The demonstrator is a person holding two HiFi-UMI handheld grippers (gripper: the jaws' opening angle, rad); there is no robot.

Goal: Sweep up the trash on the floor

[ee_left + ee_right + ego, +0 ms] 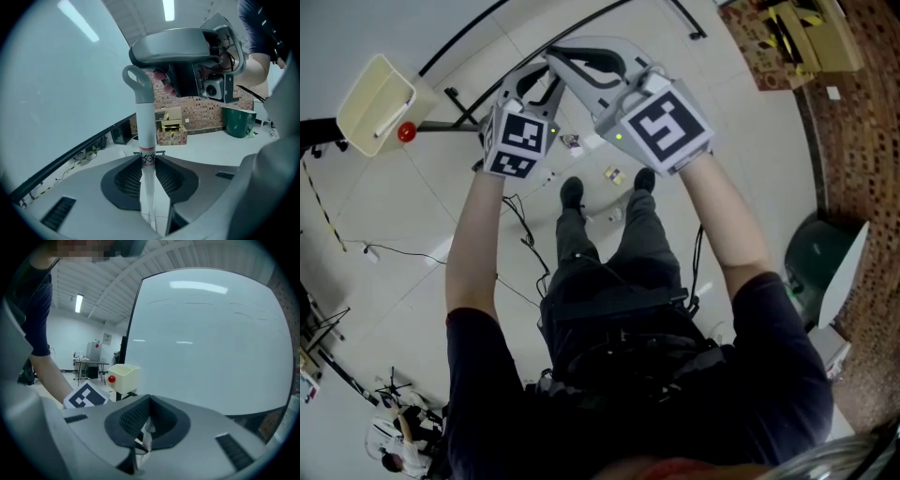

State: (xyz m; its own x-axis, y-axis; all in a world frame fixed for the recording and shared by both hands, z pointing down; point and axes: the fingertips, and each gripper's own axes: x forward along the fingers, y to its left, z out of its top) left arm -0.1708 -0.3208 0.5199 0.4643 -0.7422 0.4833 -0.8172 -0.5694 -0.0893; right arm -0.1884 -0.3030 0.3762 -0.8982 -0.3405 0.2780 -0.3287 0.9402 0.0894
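Note:
A white broom handle (146, 126) with a grey hook end and a red-and-black band stands upright between the pads of my left gripper (149, 164), which is shut on it. My right gripper (145, 420) has its jaws together; a thin white strip shows at their gap, and I cannot tell whether it is gripped. In the left gripper view the right gripper (173, 44) hovers just above the handle's top. In the head view both grippers (530, 89) (562, 58) are held out in front of the person. Small scraps of trash (614, 174) lie on the pale floor by the shoes.
A cream bin (380, 98) with a red knob stands at the left on a dark stand. A green bin (811, 258) is at the right, and cardboard boxes (171, 126) sit by the brick wall. Cables (520, 220) trail across the floor. A large whiteboard (211, 343) stands ahead.

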